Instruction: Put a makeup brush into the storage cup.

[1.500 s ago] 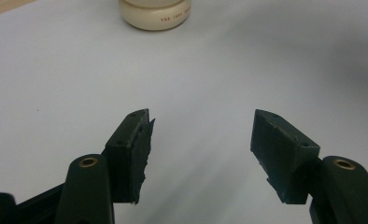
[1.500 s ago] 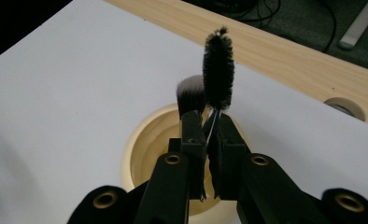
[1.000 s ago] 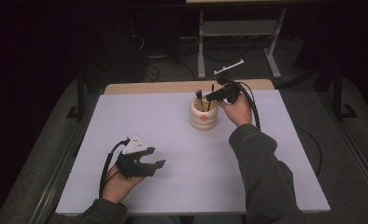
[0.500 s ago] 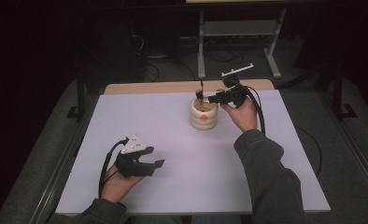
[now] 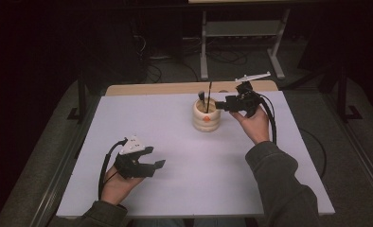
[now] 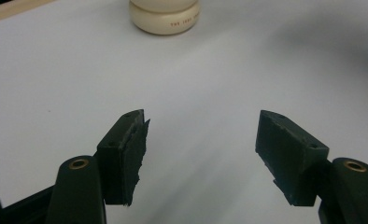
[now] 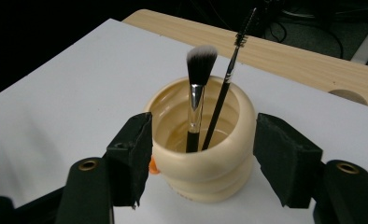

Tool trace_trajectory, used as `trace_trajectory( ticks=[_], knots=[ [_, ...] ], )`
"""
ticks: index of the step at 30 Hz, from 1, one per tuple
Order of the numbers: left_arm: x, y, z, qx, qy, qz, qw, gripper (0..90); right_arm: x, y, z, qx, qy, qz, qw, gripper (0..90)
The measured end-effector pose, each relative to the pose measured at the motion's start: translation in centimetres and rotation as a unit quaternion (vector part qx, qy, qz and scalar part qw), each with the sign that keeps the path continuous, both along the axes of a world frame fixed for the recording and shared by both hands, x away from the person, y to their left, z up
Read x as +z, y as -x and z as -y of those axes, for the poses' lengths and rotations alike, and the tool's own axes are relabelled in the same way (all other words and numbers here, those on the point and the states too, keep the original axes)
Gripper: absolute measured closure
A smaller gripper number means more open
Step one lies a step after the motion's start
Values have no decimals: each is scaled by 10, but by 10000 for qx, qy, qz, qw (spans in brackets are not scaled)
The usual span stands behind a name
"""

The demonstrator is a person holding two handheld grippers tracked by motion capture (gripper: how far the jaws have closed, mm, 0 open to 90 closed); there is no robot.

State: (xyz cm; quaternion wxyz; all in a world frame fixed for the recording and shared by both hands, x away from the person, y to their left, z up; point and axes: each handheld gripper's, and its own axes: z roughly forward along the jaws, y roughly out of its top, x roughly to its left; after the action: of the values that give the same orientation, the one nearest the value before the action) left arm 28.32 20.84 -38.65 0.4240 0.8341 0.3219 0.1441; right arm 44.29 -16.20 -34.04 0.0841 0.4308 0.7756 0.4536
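A cream ribbed cup point(image 5: 206, 117) stands at the back middle of the white table top point(image 5: 184, 189). In it lean a fluffy makeup brush point(image 7: 200, 79) and a thin spoolie brush point(image 7: 229, 74). My right gripper point(image 5: 222, 105) sits just right of the cup, level with its rim. Its jaws have just been opening and frame the cup point(image 7: 203, 186) without touching it. My left gripper point(image 5: 152, 160) rests low at the front left, far from the cup point(image 6: 166, 16). Its jaws have also just been opening, with only bare table between them.
A wooden board edge point(image 5: 175, 88) runs along the table's far side, with a round hole point(image 7: 344, 95) in it. Beyond it on the dark floor are a metal stand point(image 5: 241, 28) and cables. A black cable point(image 5: 271, 125) trails from the right gripper.
The right gripper has drawn back to the right from over the cup and its jaws have spread. The thin brush stands free in the cup. The left hand stayed put.
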Motion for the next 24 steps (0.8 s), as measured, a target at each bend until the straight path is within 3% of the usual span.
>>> trace_trajectory(
  ticks=[12, 24],
  knots=[
    [0, 0, 0, 6, 9, 25, 10000, 325, -6, 23, 18, 66, -135, 118, 9998, 337],
    [0, 0, -3, -3, 23, 49, 10000, 310, -11, 40, 23, 61, -93, 182, 9998, 288]
  ],
)
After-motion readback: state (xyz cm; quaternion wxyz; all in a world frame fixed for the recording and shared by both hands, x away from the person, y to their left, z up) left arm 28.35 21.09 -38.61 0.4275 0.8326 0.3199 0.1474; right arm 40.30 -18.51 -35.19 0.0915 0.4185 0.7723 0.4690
